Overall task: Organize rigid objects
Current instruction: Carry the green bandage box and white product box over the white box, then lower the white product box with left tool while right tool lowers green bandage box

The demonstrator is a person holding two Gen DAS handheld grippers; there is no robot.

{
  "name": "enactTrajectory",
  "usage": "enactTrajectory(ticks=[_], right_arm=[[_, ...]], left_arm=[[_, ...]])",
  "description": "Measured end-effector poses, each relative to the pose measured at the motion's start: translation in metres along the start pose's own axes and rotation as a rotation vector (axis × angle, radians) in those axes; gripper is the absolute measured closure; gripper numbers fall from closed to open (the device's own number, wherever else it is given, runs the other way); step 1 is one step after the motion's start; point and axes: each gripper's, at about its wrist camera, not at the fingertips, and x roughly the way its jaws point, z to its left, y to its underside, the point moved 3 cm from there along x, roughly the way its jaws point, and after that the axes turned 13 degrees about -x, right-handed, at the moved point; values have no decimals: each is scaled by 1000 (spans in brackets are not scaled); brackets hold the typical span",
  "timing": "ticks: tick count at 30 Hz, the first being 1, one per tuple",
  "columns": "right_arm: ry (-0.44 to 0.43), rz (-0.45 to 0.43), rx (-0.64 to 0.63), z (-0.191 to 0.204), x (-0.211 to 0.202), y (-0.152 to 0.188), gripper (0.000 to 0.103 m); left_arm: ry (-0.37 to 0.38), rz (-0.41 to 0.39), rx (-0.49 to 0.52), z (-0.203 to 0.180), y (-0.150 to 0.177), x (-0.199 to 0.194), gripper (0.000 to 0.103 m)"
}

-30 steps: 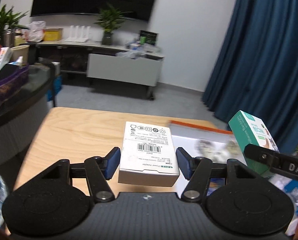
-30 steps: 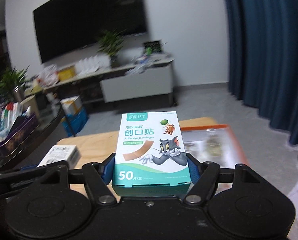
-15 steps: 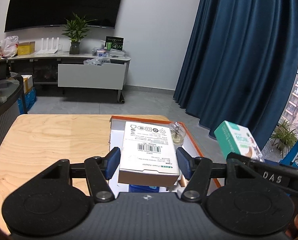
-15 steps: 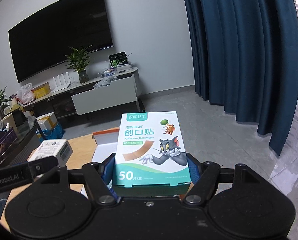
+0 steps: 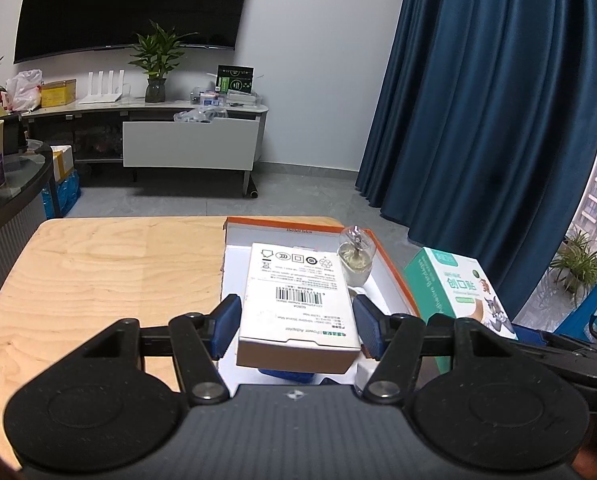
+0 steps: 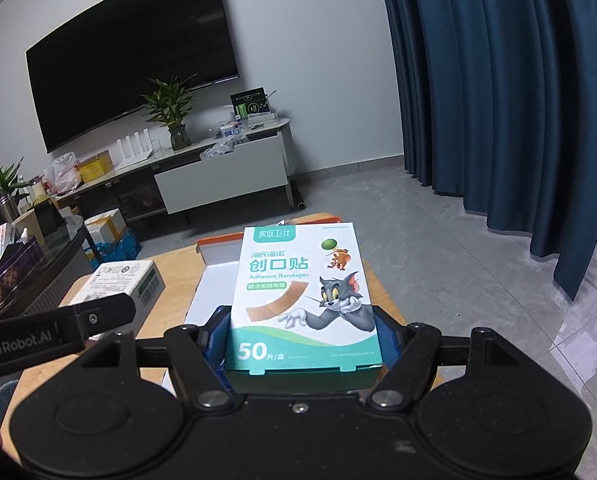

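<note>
A: Where is the white adapter box right now?

B: Held off the bench between the blue pads of the left claw, barcode side up. The pads press on its two long sides, so the claw is partly closed and clamped on it. It hangs over the orange-rimmed tray, which sits on the right part of the wooden bench.

A: And the bandage box?

B: The right claw has it, gripped across its width, cartoon cat facing up. The jaws stand fairly wide, because the box fills the gap between them. From the left wrist view the same box shows tilted just to the right of the tray, past its orange edge.

A: Anything already in the tray?

B: A clear glass bulb-shaped thing stands near the far right corner, just beyond the adapter box. Something blue peeks out under that box, but I cannot tell what it is.

A: How do the two claws sit relative to each other?

B: Side by side and near each other. In the right wrist view the left claw's black arm crosses the lower left, with the adapter box at its end.

A: The surroundings?

B: A dark television on the wall, a low cabinet with a potted plant, and blue curtains on the right.
</note>
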Motion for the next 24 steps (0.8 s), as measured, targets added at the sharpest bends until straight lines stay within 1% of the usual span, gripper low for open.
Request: enactTrajectory(ticks=[6,15,21,24], right_arm=[[4,5,5,-1,3,-1,19],[4,10,-7,2,6,1,19],[9,-18,3,-2,1,1,19],[-4,-38,17,-6,-4,-5,19]], left_arm=[[-11,8,2,0,6,-1,41],[-7,25,2,2,10,2,41],[-10,30,-12,6,9,5,41],[-11,28,-15,6,8,5,41]])
